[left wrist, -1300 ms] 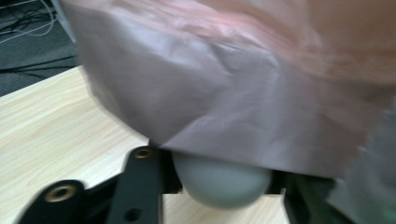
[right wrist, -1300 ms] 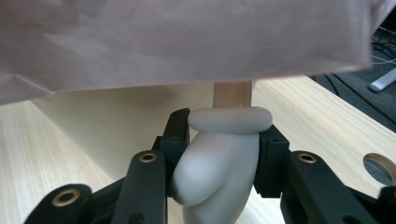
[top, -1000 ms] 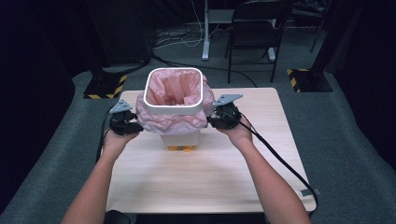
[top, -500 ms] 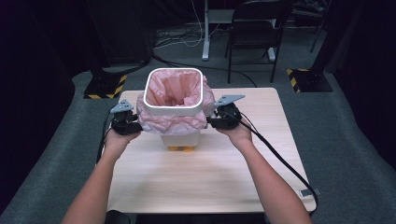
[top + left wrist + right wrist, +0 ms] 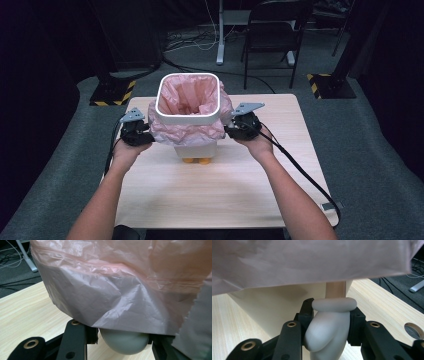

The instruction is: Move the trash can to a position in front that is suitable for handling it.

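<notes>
Pink plastic liner point(image 5: 187, 131) already drapes over the rim of the white bin point(image 5: 196, 149) mid-bench point(image 5: 210, 200). Left claw point(image 5: 117, 340), having just narrowed, and right claw point(image 5: 329, 322) each clamp a grey side handle. Liner fitted; moving the bin seems to remain.

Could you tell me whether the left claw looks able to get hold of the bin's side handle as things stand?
Probably yes: the left claw already has the grey handle between its jaws, though the pink bag liner's hanging edge drapes over it.

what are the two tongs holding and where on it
Both grip the white bin by its side handles: left tongs on one handle, right tongs on the other.
</notes>
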{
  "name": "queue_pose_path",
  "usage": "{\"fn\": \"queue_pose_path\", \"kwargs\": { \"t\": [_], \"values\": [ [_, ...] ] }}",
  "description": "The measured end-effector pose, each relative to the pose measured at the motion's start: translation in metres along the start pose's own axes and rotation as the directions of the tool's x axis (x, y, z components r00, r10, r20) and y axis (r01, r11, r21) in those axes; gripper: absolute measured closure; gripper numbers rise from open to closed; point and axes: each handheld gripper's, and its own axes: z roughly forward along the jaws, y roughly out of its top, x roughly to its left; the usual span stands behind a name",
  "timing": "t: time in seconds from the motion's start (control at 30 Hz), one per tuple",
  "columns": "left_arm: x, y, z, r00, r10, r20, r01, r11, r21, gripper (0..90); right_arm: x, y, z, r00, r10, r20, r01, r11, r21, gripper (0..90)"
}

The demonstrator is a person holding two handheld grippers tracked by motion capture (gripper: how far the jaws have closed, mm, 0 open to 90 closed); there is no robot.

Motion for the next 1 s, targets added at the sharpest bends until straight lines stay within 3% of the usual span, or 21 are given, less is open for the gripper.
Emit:
{"fn": "queue_pose_path", "kwargs": {
  "t": [0.27,0.53,0.63,1.0],
  "values": [
    [-0.01,0.003,-0.002,0.9998,0.016,0.013,-0.016,0.9999,-0.003,60.5,0.005,0.0,-0.014,0.9987,-0.045,0.025,0.045,0.999,0.008,63.8],
    [-0.028,0.006,-0.003,0.9983,0.045,0.037,-0.046,0.999,0.004,60.6,0.007,-0.01,-0.029,0.9982,-0.051,0.033,0.05,0.9984,0.027,63.9],
    [-0.033,0.008,-0.003,0.997,0.054,0.056,-0.054,0.9986,-0.002,60.6,0.007,-0.015,-0.036,0.9991,-0.035,0.023,0.034,0.9993,0.012,63.9],
    [-0.056,0.008,-0.003,0.9928,0.075,0.094,-0.074,0.9972,-0.013,60.6,0.016,-0.023,-0.067,0.9973,-0.05,0.054,0.049,0.9987,0.012,64.0]
  ]
}}
